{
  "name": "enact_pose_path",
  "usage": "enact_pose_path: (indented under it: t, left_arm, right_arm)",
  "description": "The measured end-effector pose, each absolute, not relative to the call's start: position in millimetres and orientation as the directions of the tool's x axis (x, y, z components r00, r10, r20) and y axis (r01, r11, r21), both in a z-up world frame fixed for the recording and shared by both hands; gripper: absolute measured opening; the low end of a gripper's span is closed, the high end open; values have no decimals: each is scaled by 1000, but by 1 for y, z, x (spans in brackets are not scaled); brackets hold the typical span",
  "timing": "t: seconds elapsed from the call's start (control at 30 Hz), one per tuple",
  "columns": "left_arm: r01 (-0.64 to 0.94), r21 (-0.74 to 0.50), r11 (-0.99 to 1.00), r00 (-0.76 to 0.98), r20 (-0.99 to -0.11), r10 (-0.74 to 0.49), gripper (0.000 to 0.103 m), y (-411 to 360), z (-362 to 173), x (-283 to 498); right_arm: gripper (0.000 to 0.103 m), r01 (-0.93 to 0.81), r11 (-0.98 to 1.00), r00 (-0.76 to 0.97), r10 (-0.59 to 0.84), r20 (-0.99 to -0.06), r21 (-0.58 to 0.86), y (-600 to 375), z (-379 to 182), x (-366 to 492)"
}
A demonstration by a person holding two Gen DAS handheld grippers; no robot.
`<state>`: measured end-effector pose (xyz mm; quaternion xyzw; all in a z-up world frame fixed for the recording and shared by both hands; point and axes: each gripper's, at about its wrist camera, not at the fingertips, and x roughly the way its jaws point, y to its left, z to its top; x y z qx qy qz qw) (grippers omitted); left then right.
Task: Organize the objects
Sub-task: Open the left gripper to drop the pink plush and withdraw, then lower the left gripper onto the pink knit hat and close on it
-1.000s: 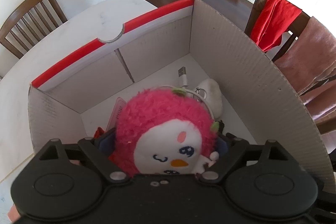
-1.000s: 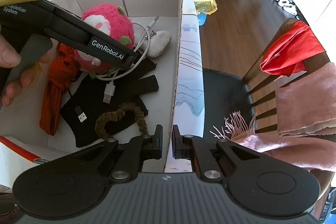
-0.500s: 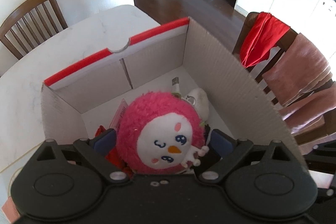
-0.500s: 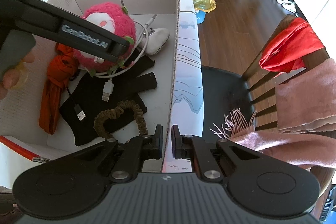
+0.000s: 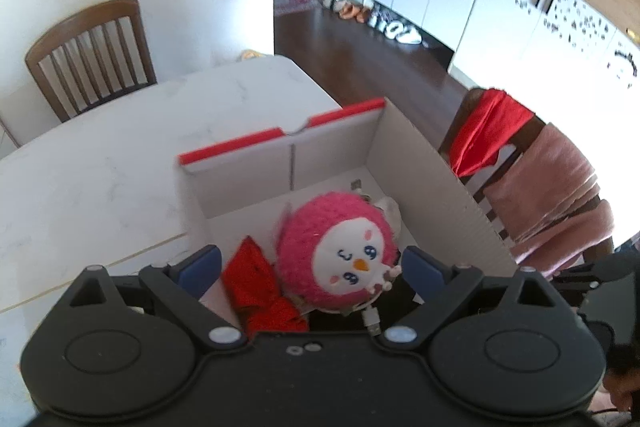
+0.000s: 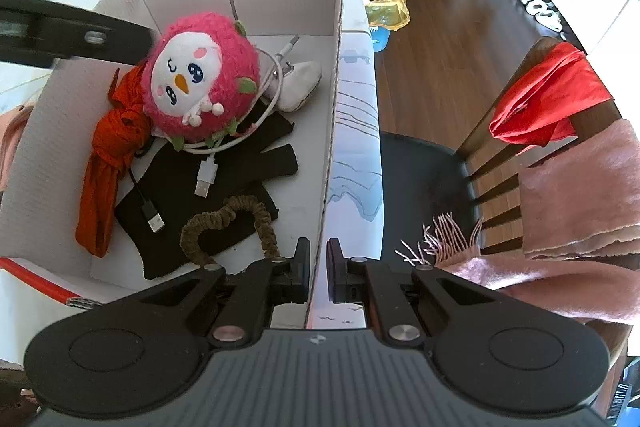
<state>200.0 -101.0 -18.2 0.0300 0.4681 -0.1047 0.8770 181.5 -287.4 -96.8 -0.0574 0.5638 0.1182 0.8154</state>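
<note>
With the pink plush toy [image 6: 200, 79] down in the cardboard box [image 6: 334, 99], lift your left gripper [image 5: 312, 263], its jaws spread, straight clear while your right gripper [image 6: 318, 267] pinches the box's right wall steady.

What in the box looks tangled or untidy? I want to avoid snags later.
The white USB cable loops around the pink plush toy and trails over the black glove, so lifting the toy could drag it. The black cable and brown scrunchie also lie loose on the glove.
</note>
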Motion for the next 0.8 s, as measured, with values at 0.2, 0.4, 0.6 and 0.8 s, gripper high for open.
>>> enact_pose_path:
  t: [0.2,0.4,0.6,0.8]
  left_arm:
    - [159,-34,987,588,-800,-122,97,-64,-3,177]
    - [74,-23,997,617,-784,-64,97,-25,7,154]
    - [-23,-22,1000,624,-782,-3,102,17,8,135]
    - [-119,-22,993,609,-791,56,102,52,1,118]
  right_arm:
    - [8,-265,964,355,124,-927,28,-286,-90,182]
    - [8,-270,963,369,113,-922,10,-283,-84,182]
    - [8,-278,960,367,110,-924,4,-280,-83,182]
    - [8,-278,961,363,109,-926,4,-279,-83,182]
